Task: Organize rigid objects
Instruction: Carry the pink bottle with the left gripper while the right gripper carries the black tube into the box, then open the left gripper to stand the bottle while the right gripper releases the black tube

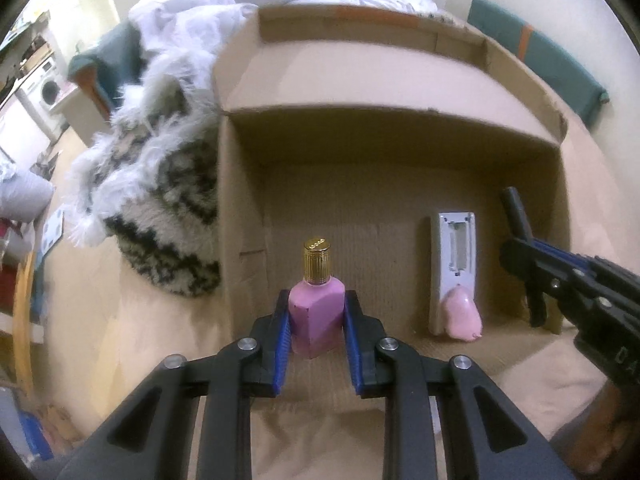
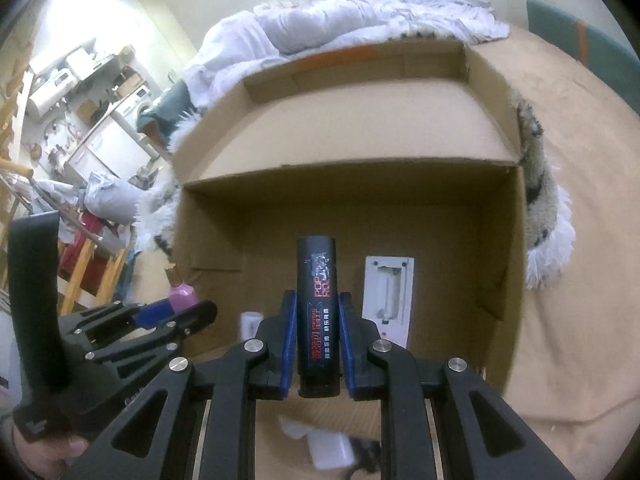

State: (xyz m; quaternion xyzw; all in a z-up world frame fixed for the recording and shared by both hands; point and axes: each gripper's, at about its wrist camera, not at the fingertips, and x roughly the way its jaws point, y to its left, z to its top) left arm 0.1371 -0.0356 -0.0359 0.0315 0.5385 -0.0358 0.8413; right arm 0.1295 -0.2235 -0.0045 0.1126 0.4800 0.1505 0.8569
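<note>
My left claw (image 1: 316, 316) gripped the pink bottle (image 1: 317, 312) upright; my right claw (image 2: 318, 320) clamped the black tube (image 2: 318, 312), long axis forward. The open cardboard box (image 2: 496, 184) lay directly ahead of both, the right slightly nearer.

The white device (image 2: 387, 298) loses its lower end behind the right gripper (image 2: 318, 344). A small white cylinder (image 2: 251, 322) barely peeks out. White pieces (image 2: 316, 442) below are blurred, unidentifiable.

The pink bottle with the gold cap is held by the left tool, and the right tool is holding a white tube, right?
Not quite: the right tool holds a black tube with printed lettering, as the right wrist view shows. The left tool does hold the pink bottle with the gold cap.
</note>
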